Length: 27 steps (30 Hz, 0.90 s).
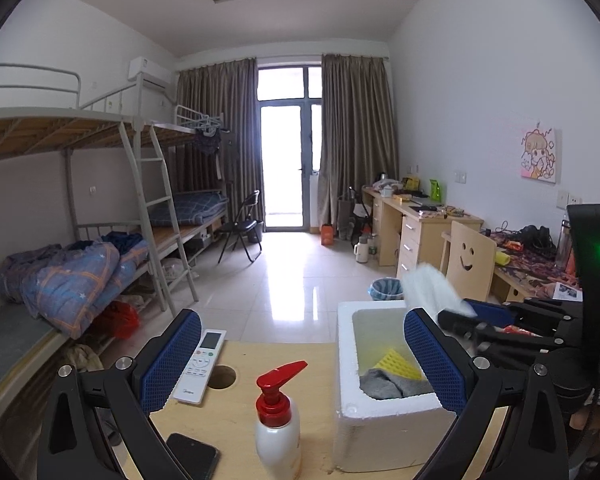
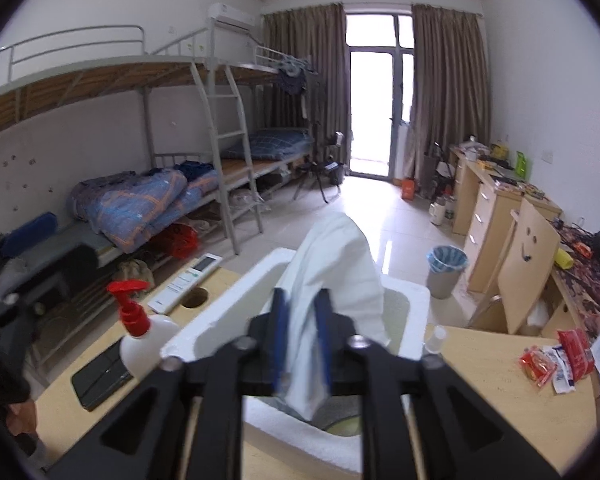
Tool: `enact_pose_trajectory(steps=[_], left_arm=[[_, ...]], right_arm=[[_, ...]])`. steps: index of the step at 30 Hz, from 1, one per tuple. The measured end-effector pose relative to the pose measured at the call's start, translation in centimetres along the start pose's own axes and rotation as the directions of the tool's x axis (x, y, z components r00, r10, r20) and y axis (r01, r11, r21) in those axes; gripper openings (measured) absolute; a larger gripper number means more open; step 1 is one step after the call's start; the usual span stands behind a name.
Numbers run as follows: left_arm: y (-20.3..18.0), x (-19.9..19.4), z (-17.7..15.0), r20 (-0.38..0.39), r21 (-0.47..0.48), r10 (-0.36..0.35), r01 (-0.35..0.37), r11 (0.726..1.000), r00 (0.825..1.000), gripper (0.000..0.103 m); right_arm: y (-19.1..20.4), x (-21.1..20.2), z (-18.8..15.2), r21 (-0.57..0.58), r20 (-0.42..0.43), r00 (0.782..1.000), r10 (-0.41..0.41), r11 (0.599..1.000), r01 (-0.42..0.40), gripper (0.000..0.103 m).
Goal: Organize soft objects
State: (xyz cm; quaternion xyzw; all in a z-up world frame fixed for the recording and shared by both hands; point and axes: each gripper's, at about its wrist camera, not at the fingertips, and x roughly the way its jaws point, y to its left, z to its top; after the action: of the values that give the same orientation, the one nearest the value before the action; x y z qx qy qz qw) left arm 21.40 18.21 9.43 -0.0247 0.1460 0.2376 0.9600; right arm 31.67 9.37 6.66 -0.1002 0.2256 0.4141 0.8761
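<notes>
A white foam box stands on the wooden table; a yellow sponge and a grey cloth lie inside it. Over the box, a white cloth sits between the fingers of my right gripper. The pads stand slightly apart and the cloth looks loose and blurred. In the left wrist view that cloth shows above the box's far right corner, at the right gripper. My left gripper is open wide near the table's front, holding nothing.
A red-topped pump bottle, a white remote, a dark phone and a round hole sit left of the box. Snack packets and a small clear bottle lie to its right. A smiley-backed chair stands beyond.
</notes>
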Motion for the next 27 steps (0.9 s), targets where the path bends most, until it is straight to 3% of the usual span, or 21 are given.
enact_pose_trajectory(steps=[2, 3, 14, 20, 24, 27], left_arm=[[0.0, 0.0, 0.0, 0.001, -0.001, -0.005, 0.005, 1.000, 1.000, 0.102], [0.0, 0.0, 0.0, 0.000, -0.003, -0.005, 0.005, 1.000, 1.000, 0.102], [-0.1, -0.3, 0.0, -0.003, -0.004, -0.010, 0.010, 1.000, 1.000, 0.102], [-0.5, -1.6, 0.1, 0.008, -0.008, -0.043, 0.043, 0.999, 0.999, 0.102], [-0.8, -3.0, 0.1, 0.011, -0.022, -0.066, 0.066, 0.998, 0.998, 0.102], [-0.9, -4.3, 0.0, 0.015, -0.021, -0.061, 0.061, 0.998, 0.998, 0.102]], right_arm=[[-0.2, 0.0, 0.1, 0.016, 0.005, 1.000, 0.027, 1.000, -0.027, 0.065], [-0.2, -0.2, 0.0, 0.017, 0.011, 1.000, 0.029, 0.999, -0.029, 0.069], [-0.4, -2.2, 0.1, 0.027, 0.045, 0.999, 0.001, 1.000, -0.003, 0.075], [-0.4, -4.8, -0.1, 0.041, 0.099, 0.995, -0.028, 0.999, 0.024, 0.086], [-0.2, -6.9, -0.6, 0.059, 0.133, 0.990, -0.042, 0.998, 0.034, 0.102], [0.0, -8.1, -1.0, 0.064, 0.147, 0.988, -0.056, 0.997, 0.046, 0.103]])
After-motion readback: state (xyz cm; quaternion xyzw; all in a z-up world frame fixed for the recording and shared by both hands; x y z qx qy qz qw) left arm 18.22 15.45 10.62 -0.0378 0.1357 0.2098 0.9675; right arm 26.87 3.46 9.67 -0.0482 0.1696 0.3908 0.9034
